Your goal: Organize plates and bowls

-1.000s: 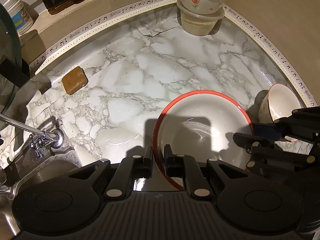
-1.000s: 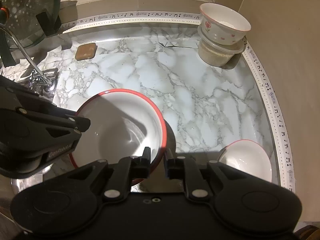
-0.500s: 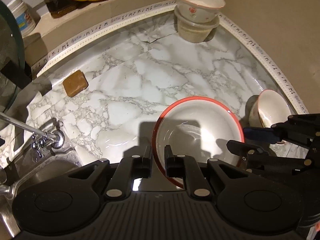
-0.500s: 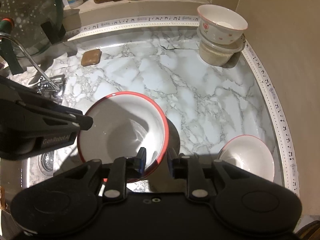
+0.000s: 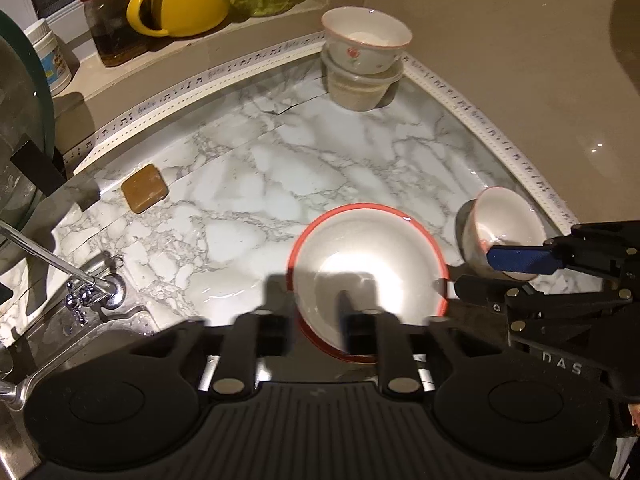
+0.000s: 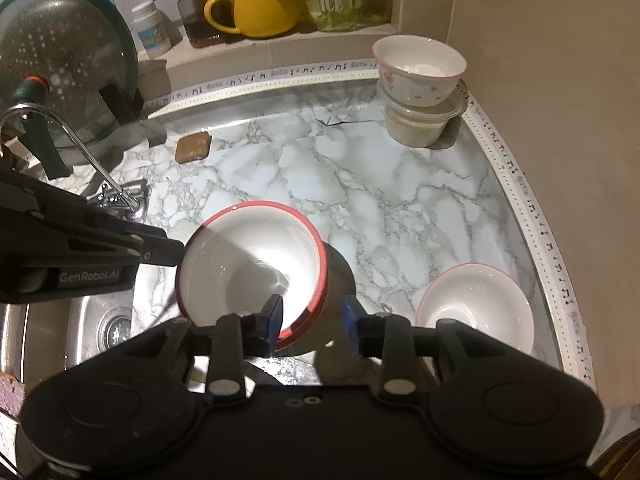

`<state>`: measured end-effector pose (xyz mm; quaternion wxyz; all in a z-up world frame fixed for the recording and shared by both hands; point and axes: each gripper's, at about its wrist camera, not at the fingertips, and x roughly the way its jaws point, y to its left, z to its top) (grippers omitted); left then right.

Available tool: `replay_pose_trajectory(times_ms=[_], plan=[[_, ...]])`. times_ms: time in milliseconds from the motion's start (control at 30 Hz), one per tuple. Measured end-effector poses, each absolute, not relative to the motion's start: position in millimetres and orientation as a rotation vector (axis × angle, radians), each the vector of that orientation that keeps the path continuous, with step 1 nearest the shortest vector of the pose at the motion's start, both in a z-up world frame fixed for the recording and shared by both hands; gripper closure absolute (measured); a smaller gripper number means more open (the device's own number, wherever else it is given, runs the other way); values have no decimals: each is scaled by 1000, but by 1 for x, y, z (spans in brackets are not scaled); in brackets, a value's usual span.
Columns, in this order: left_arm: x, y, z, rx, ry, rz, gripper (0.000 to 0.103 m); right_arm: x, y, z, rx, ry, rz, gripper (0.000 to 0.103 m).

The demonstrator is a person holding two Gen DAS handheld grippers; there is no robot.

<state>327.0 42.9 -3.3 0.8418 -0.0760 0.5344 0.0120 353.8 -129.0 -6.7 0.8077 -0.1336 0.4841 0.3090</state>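
Observation:
A white bowl with a red rim sits on the marble counter beside the sink. My left gripper has its jaws opening, astride the bowl's near rim, and the pads are clear of it. My right gripper is also opening, its blue pads on either side of the rim without pressing it. A smaller white bowl stands to the right. At the back corner a floral bowl rests on a plastic container.
The steel sink and tap lie to the left. A brown pad is on the counter. A colander, a yellow mug and jars stand on the back ledge. A beige wall curves round the right.
Both grippers were shut on the red-rimmed bowl's rim; their jaws have now spread and let go. Both have risen and drawn back, so the bowl looks smaller and more ledge shows.

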Motion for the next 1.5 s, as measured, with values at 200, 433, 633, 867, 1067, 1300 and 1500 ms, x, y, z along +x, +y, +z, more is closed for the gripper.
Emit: replay_pose_trajectory(times_ms=[200,433,633,867,1067,1300,1500], plan=[[313,35,6,-155,1077,-5,44,343,-143,6,-269,997,662,61],[304,15,18,-108,1040,-35,44,330,-170,23,-234,946,664,42],[305,-7,29,-85,995,-121,24,326,-198,31,-213,924,621,23],[323,-35,27,-78,969,-180,22,334,-237,23,-190,938,529,20],[352,-59,21,-78,957,-206,21,343,-263,7,-173,963,455,19],[394,-81,3,-39,994,-192,21,362,-277,-18,-123,1018,379,19],[423,-92,-22,-32,1048,-182,21,375,-275,-33,-95,1037,346,22]])
